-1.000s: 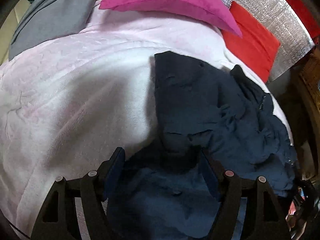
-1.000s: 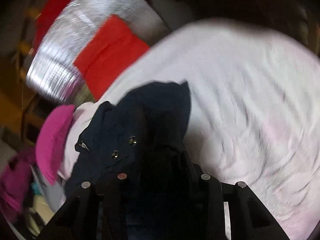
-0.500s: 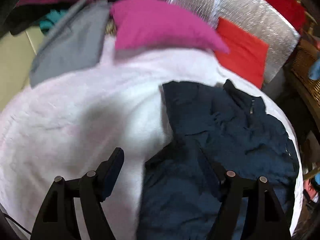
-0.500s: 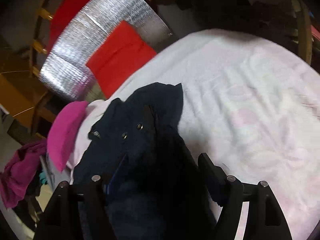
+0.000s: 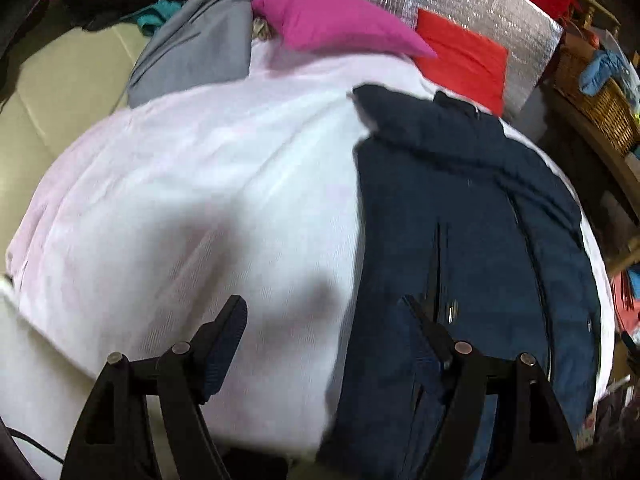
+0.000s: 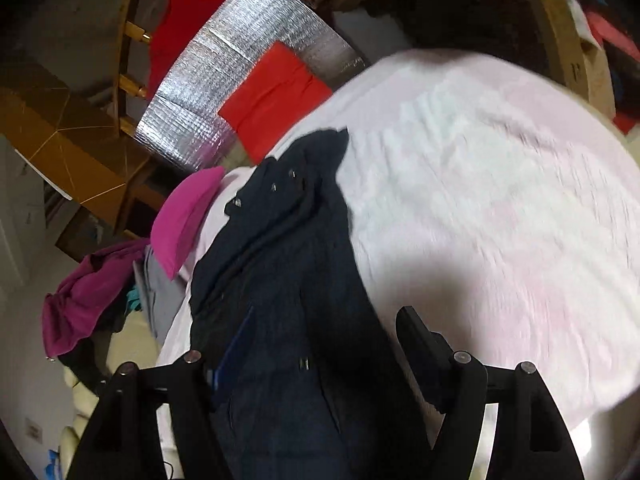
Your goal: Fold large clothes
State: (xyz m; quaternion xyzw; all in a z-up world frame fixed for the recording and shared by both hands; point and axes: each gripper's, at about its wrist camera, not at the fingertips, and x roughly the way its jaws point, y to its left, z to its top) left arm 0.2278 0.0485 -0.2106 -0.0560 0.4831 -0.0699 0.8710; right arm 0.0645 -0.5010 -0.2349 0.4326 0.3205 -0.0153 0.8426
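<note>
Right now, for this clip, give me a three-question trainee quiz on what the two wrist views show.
1. True or false: the left gripper is clamped on the navy jacket.
2. Which lies nearest the jacket's collar end? A) magenta pillow B) wicker basket C) grey garment
3. Fill in: the jacket lies on a pale pink ____.

Key
1. False. Its jaws stand open above the bedding, with nothing between the pads.
2. A. The pillow sits just beyond the collar in both views, next to a red cushion.
3. Blanket. The right gripper is open over the jacket's lower part.
</note>
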